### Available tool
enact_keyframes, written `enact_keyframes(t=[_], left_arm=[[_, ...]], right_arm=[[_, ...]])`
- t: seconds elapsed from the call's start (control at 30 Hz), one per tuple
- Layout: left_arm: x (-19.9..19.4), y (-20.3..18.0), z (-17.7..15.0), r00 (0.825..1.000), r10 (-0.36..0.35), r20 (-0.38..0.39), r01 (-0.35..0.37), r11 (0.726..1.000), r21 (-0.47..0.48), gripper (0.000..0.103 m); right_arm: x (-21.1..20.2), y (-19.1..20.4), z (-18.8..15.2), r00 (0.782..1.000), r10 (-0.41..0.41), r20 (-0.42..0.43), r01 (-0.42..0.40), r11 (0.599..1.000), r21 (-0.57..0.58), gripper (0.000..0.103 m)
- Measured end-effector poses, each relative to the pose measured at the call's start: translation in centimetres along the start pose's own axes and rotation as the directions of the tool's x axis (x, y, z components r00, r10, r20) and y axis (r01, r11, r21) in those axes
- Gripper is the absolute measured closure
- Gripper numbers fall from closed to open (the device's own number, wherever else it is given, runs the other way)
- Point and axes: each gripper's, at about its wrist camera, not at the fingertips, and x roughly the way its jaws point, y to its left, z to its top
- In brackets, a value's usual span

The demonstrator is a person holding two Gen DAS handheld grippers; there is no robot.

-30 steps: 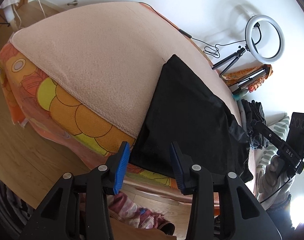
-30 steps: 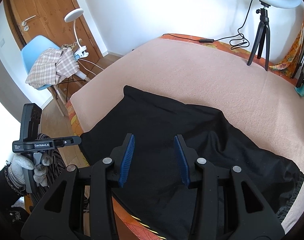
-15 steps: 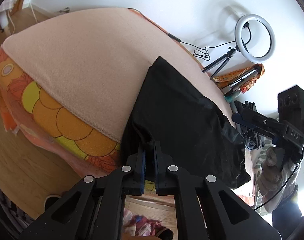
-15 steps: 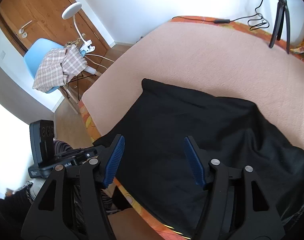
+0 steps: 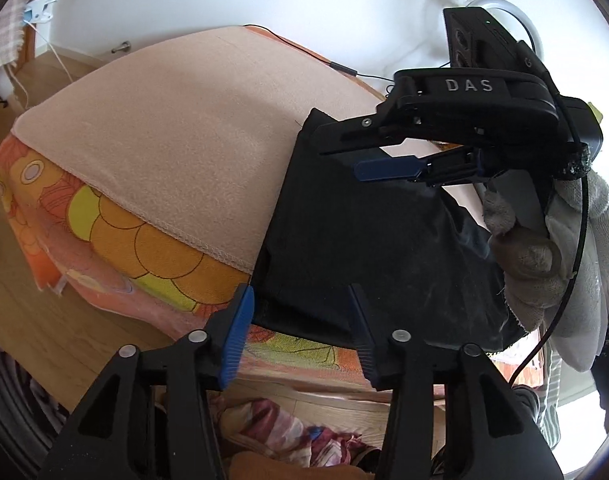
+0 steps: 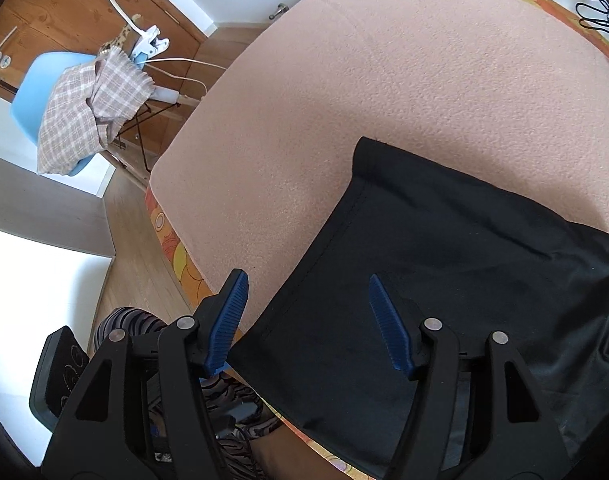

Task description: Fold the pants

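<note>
Lying flat on the bed [image 6: 384, 80], the black pants [image 6: 444, 272] hang a little over its near edge, easy to grab. The left gripper [image 5: 300, 328] has its fingers wide apart, holding nothing, by the hanging hem. The right gripper [image 6: 308, 320] is wide too, over the cloth. A chair [image 6: 28, 92] with a checked cloth [image 6: 88, 108] sits at ten o'clock, out of the way.
</note>
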Motion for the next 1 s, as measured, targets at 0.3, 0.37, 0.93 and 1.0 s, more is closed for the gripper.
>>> enact_keyframes(t=[0.3, 0.37, 0.93, 1.0], left_arm=[[1.9, 0.7, -0.3, 0.990, -0.144, -0.002, 0.143, 0.989, -0.047, 0.079], [1.9, 0.2, -0.6, 0.986, -0.164, 0.009, 0.164, 0.986, -0.031, 0.079], [-0.4, 0.1, -0.7, 0.996, -0.064, 0.054, 0.064, 0.998, 0.016, 0.050], [-0.1, -0.6, -0.4, 0.997, -0.046, 0.055, 0.043, 0.998, 0.052, 0.050]], right_arm=[[3.2, 0.0, 1.2, 0.990, -0.114, -0.080, 0.122, 0.988, 0.098, 0.037], [3.9, 0.4, 1.6, 0.983, -0.156, -0.098, 0.166, 0.981, 0.101, 0.037], [3.6, 0.6, 1.7, 0.945, -0.310, -0.103, 0.313, 0.950, 0.017, 0.096], [2.7, -0.6, 1.4, 0.965, -0.248, -0.083, 0.253, 0.965, 0.064, 0.096]])
